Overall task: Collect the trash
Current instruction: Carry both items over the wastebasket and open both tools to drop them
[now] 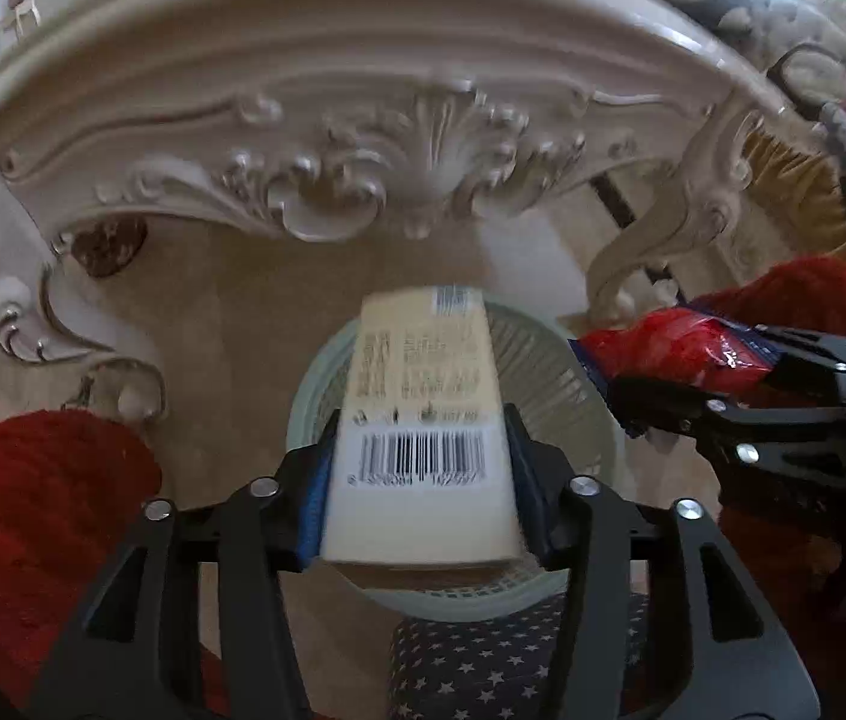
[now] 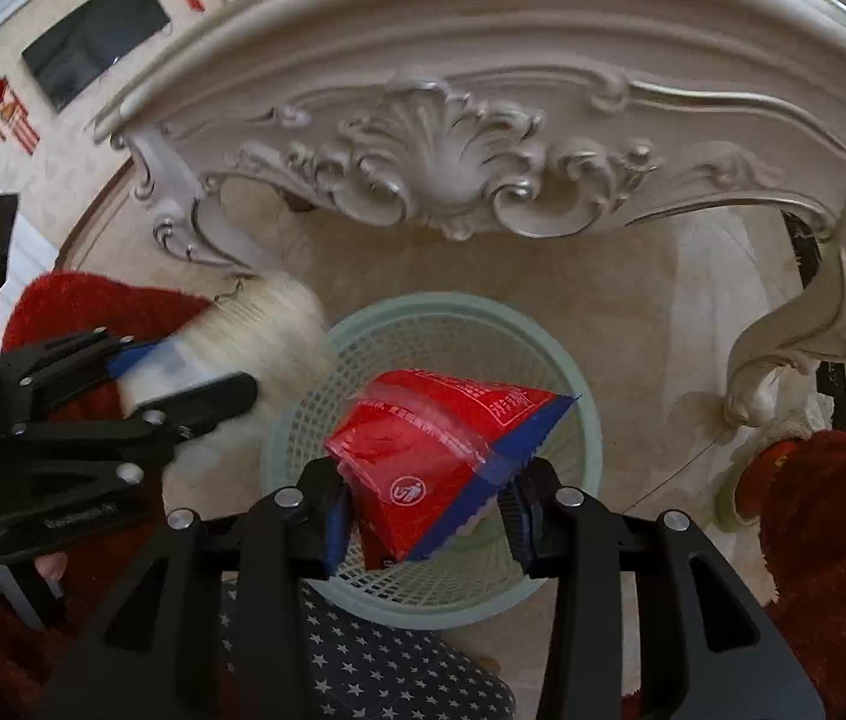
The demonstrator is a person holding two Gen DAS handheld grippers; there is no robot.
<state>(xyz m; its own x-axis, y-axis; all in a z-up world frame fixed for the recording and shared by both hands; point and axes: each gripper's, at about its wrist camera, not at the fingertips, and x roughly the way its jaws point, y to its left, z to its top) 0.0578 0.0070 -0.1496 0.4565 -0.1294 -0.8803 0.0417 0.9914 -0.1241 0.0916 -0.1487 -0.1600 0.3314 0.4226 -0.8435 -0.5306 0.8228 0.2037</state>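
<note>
The left gripper [image 1: 420,480] is clenching a cream carton [image 1: 423,414] w/ a barcode label, fingers [image 1: 312,498] pinching its two long sides near the back end, and it's hanging right over the pale green mesh basket [image 1: 573,396] sitting on the floor [image 1: 231,324] below the carved front edge of the ornate table [image 1: 363,138]. The right gripper [image 2: 426,507] is grasping a red snack wrapper [image 2: 423,450] w/ a blue sealed edge, one finger [image 2: 327,516] pressing its left side, also hovering over the basket's opening. The carton is looking empty, light and fairly stiff, so a side pinch should be holding w/o crushing; squeezing harder would prob. be denting it. The wrapper is thin, crinkly film, slippery and floppy, so best taken across a bunched part or the sealed seam, not a loose corner. Both pieces seem positioned for dropping in; the wrapper may be drifting sideways as it falls, so releasing low over the basket's centre looks safer. Red rug [image 1: 33,510] is lying to either side.
</note>
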